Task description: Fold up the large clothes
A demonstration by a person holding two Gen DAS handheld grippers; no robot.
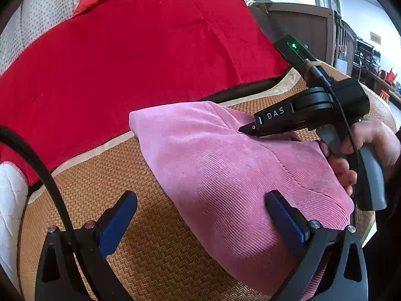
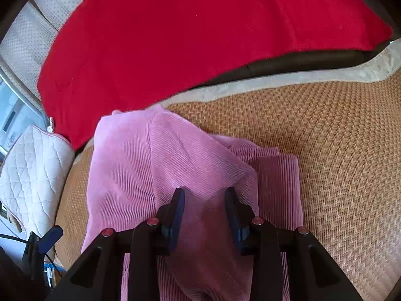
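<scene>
A folded pink garment (image 1: 225,175) lies on the woven mat (image 1: 130,225) before a red cloth (image 1: 125,62). My left claw (image 1: 200,215) hangs spread wide; my right claw (image 2: 204,208) hangs part-spread over the pink folds.

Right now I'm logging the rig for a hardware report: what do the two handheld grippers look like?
Both are black frames with blue finger pads and silver or red bolt heads. The left gripper has a black braided cable looping past it. The right gripper, seen from the left camera, carries white "DAS" lettering, a green light, a grey handle and a black cable, held by a bare hand.
</scene>
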